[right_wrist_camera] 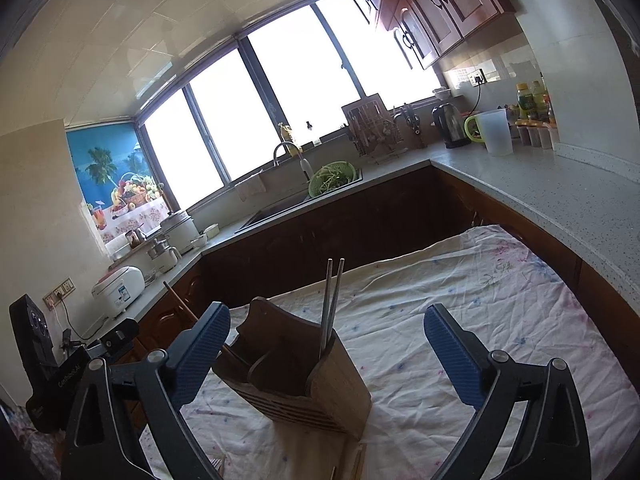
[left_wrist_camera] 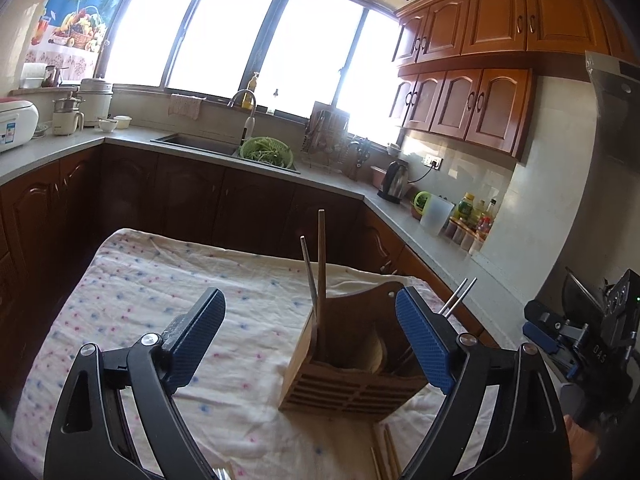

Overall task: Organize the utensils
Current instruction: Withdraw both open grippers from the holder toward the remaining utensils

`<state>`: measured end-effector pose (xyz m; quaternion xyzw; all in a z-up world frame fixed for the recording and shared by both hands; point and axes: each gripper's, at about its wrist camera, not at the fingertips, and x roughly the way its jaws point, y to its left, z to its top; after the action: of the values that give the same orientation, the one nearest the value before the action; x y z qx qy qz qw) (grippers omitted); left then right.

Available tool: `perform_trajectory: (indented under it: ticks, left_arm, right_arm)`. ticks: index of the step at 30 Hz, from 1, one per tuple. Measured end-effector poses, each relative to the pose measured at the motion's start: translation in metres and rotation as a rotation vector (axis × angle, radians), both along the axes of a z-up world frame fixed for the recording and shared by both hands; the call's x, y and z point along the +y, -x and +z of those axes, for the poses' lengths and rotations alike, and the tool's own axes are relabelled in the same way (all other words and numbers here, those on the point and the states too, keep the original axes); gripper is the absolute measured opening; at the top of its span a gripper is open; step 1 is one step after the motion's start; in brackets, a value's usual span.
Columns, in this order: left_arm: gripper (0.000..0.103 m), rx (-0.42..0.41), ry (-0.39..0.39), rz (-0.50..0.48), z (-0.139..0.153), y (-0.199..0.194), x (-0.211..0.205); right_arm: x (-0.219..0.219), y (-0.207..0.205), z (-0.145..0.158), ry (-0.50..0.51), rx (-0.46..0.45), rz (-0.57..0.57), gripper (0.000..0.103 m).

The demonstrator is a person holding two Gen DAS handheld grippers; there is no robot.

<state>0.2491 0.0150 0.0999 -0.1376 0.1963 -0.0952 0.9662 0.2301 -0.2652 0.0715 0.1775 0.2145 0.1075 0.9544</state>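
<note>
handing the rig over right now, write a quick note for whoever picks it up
Left tool: open, empty. Right tool: open, empty.
Wooden holder stands on the cloth in front of both tools.
Done: metal chopsticks stand in one side of it, a wooden pair in the other.
Left: more chopsticks lie on the cloth at the near edge, in front of the holder; these go in next.

Both wrist fisheyes sit low and close over the cloth-covered table (left_wrist_camera: pixel 160 280), angled slightly down toward the window (right_wrist_camera: pixel 280 92), left view from the left, sharing the wooden utensil holder (left_wrist_camera: pixel 352 364).
</note>
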Motion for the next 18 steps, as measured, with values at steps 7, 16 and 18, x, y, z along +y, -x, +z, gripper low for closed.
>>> perform_trajectory:
  ticks: [7, 16, 18]
  left_arm:
    - [0.09, 0.048, 0.009, 0.003, -0.013, 0.033, 0.004]
    - [0.09, 0.132, 0.022, 0.017, -0.04, 0.075, 0.014]
    - [0.09, 0.152, 0.02, 0.018, -0.047, 0.083, 0.018]
  right_arm:
    - [-0.004, 0.03, -0.009, -0.012, 0.038, 0.006, 0.099]
    - [-0.009, 0.071, -0.028, -0.011, 0.095, 0.004, 0.099]
    - [-0.011, 0.079, -0.034, -0.007, 0.111, 0.003, 0.099]
